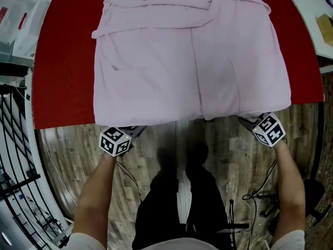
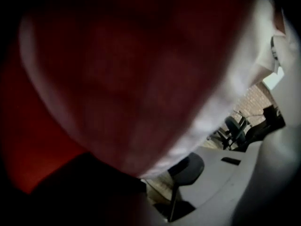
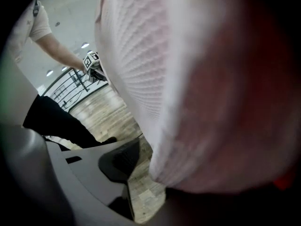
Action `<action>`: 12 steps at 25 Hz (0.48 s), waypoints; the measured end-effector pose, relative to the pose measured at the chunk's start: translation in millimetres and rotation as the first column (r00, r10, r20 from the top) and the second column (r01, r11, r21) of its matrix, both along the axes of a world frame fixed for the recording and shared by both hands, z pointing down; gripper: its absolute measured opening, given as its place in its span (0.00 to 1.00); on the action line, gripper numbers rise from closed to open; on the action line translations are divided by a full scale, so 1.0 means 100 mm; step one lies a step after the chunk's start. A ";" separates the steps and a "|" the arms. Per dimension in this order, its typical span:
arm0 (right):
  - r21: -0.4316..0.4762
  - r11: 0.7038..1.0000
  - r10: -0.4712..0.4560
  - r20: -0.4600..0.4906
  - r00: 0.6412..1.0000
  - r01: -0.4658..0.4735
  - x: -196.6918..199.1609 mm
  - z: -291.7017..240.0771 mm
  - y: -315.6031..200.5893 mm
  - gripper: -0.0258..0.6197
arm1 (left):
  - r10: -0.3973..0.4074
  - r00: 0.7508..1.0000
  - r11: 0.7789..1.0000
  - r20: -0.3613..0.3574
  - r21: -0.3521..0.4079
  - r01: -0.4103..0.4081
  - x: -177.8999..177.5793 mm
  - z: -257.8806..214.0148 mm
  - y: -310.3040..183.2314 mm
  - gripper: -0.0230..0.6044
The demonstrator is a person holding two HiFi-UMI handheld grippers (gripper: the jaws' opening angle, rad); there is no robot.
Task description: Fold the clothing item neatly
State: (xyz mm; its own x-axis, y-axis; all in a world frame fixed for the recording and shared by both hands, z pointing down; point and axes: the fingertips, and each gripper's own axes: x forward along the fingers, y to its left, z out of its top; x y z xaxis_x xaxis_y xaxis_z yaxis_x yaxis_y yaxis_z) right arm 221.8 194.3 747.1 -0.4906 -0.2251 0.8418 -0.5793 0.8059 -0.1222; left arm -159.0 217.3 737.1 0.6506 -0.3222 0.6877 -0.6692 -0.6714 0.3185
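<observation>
A pale pink garment (image 1: 190,61) lies spread flat on the red table (image 1: 57,87), its hem hanging over the near edge. My left gripper (image 1: 136,130) is at the hem's left corner and my right gripper (image 1: 244,121) at its right corner. In the left gripper view the pink cloth (image 2: 131,79) fills the frame; one dark pad (image 2: 189,165) stands apart from the cloth's edge, with floor showing between. The right gripper view is alike: cloth (image 3: 197,102) close up, one pad (image 3: 120,159) clear of it. The other jaw of each is hidden behind fabric.
White packets (image 1: 21,25) lie beyond the table's left end, and a black wire rack (image 1: 18,165) stands at the left. A white surface with small items (image 1: 320,20) is at the upper right. Cables and a stand (image 1: 257,202) sit on the wooden floor by my legs.
</observation>
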 end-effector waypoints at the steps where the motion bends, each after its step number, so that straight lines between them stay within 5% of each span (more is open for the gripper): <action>1: 0.007 1.000 0.001 -0.003 1.000 -0.001 -0.03 -0.02 0.04 0.23 | -0.003 1.000 1.000 -0.023 -0.011 0.003 0.05 -0.03 0.05 0.14; 3: 0.007 1.000 0.012 0.003 1.000 -0.012 -0.09 -0.08 0.11 0.10 | -0.002 0.997 0.999 -0.073 -0.048 -0.002 0.16 -0.10 0.17 0.06; 12: -0.168 0.984 0.080 0.121 0.989 -0.059 -0.43 -0.54 0.69 0.09 | -0.094 0.956 0.960 -0.277 -0.280 0.013 0.45 -0.66 0.71 0.05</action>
